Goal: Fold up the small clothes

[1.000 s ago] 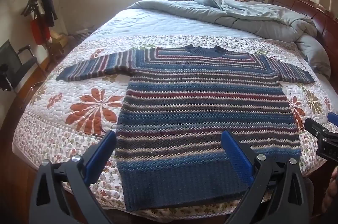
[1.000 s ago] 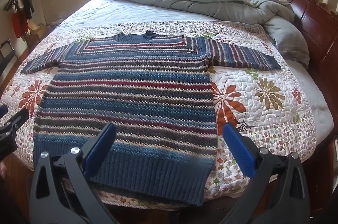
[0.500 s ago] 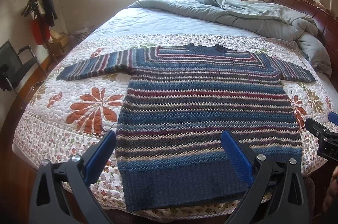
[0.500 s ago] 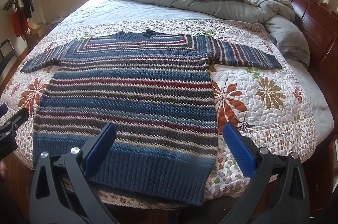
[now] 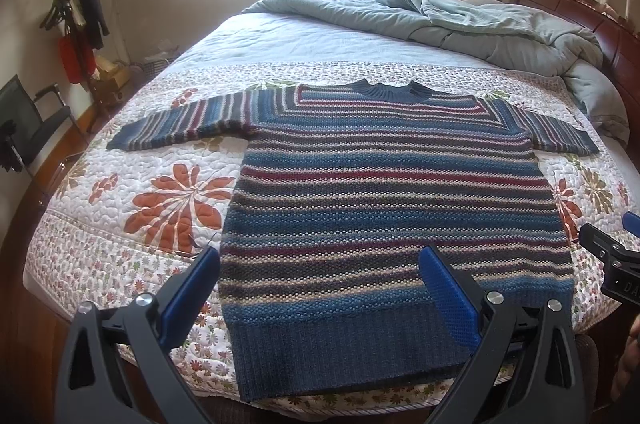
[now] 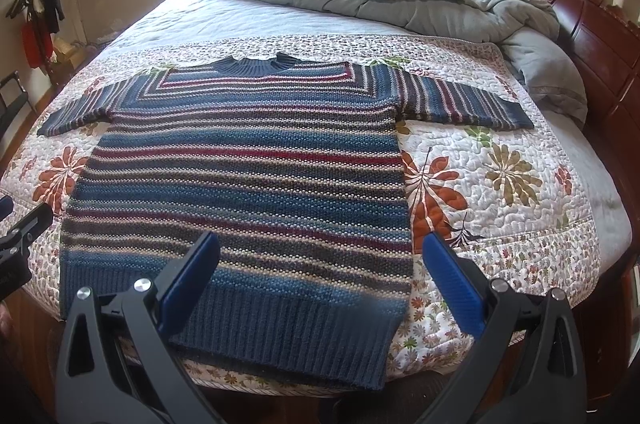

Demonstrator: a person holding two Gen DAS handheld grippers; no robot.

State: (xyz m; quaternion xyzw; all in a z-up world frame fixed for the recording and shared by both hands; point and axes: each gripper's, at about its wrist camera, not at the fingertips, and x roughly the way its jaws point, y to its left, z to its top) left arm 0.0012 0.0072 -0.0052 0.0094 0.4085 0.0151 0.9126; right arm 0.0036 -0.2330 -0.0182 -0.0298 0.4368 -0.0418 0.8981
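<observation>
While spread flat on the floral quilted bedspread (image 5: 132,236), striped blue knitted sweater (image 5: 384,192) untouched, left gripper (image 5: 320,294) and right gripper (image 6: 320,282) hovering, jaws wide apart, nothing held.

The striped sweater (image 5: 384,208) lies flat on the floral quilt (image 5: 132,232), with bare quilt open on both sides of it. A rumpled grey duvet (image 6: 440,0) blocks the far end, and the wooden headboard (image 6: 600,36) walls off the right side.
</observation>
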